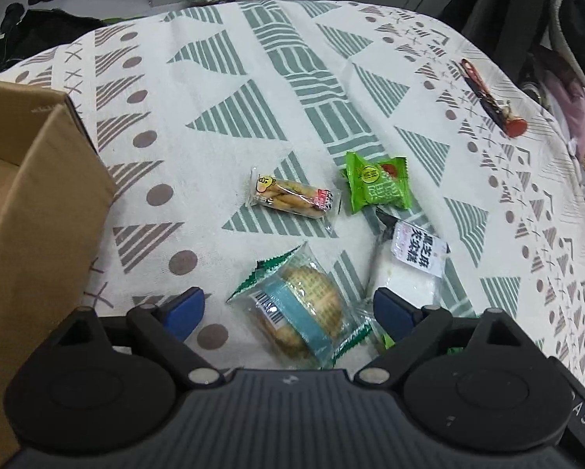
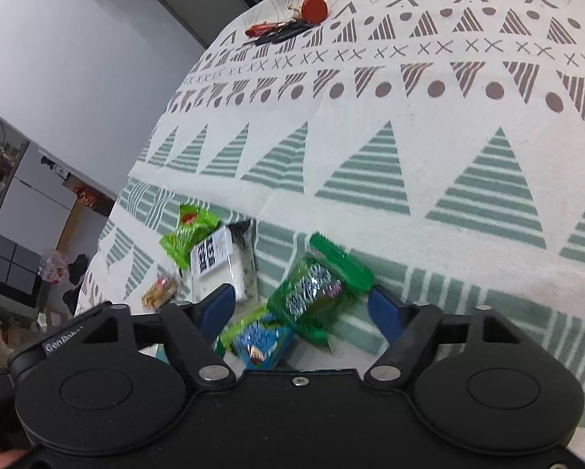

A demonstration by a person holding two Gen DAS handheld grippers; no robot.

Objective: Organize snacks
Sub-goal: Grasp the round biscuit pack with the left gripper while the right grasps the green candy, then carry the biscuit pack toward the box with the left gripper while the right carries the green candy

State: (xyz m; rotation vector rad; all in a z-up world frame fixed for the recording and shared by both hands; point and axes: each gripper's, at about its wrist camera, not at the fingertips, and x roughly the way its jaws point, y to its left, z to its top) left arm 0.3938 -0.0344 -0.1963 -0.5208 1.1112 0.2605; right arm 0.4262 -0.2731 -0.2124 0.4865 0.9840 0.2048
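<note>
Green snack packet lies between right gripper fingers.

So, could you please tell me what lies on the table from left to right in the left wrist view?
Cardboard box → biscuit stick packet → light green packet → white packet → red-capped item near the far right edge.

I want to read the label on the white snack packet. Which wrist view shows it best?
The left wrist view: the white packet lies sharp and unobstructed, its label's black characters facing the camera. In the right wrist view the white packet is smaller, motion-blurred and partly hidden behind a finger of the right gripper.
</note>
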